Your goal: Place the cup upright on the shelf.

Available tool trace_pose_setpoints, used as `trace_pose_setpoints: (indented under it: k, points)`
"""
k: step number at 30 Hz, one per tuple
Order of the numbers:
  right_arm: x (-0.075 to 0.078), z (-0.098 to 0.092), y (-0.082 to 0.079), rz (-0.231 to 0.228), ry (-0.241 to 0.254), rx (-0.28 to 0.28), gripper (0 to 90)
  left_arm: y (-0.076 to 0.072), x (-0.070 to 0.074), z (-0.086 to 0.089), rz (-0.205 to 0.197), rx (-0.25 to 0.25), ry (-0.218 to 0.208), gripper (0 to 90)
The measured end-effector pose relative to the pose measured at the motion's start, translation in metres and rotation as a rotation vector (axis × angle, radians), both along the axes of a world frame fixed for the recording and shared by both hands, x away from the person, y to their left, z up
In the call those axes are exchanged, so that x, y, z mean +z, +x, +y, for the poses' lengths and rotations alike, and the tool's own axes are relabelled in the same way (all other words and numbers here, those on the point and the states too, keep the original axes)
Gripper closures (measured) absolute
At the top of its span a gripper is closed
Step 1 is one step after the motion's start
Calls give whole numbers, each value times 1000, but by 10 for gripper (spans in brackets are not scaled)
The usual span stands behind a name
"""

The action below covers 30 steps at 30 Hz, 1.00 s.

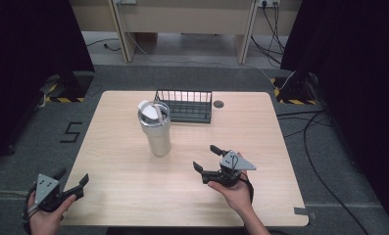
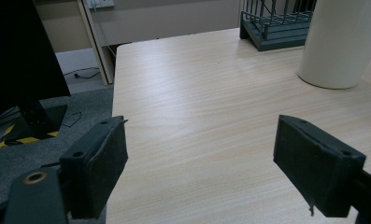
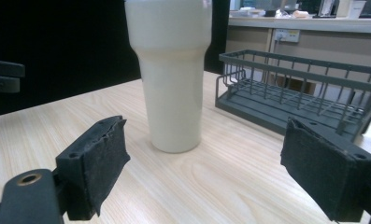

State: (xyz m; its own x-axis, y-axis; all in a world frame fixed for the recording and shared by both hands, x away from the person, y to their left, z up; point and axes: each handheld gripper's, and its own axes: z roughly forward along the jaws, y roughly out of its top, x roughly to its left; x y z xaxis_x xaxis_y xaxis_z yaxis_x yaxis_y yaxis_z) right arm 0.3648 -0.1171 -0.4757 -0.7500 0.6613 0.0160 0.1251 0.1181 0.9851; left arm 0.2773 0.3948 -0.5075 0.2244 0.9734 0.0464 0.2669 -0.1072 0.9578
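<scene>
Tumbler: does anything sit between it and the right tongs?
Nothing visible does. The right tongs are open over bare tabletop, with the cream tumbler upright straight ahead between the jaws' line of sight. The wire rack stands behind and to the side of the tumbler, off that path.

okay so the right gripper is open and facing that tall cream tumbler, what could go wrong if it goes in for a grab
The tumbler is tall, narrow at its base and stands free on the table, so a push from one jaw of the right gripper could tip it. The wire rack stands just behind it, so a topple or overshoot might hit that.
</scene>
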Motion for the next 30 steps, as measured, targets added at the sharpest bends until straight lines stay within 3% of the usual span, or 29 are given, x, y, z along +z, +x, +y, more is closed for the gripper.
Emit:
trace_pose_setpoints:
  k: [30]
  points:
    - [14, 60, 35, -32, -1, 86, 147, -1, 0, 0, -4, -10, -1, 168]
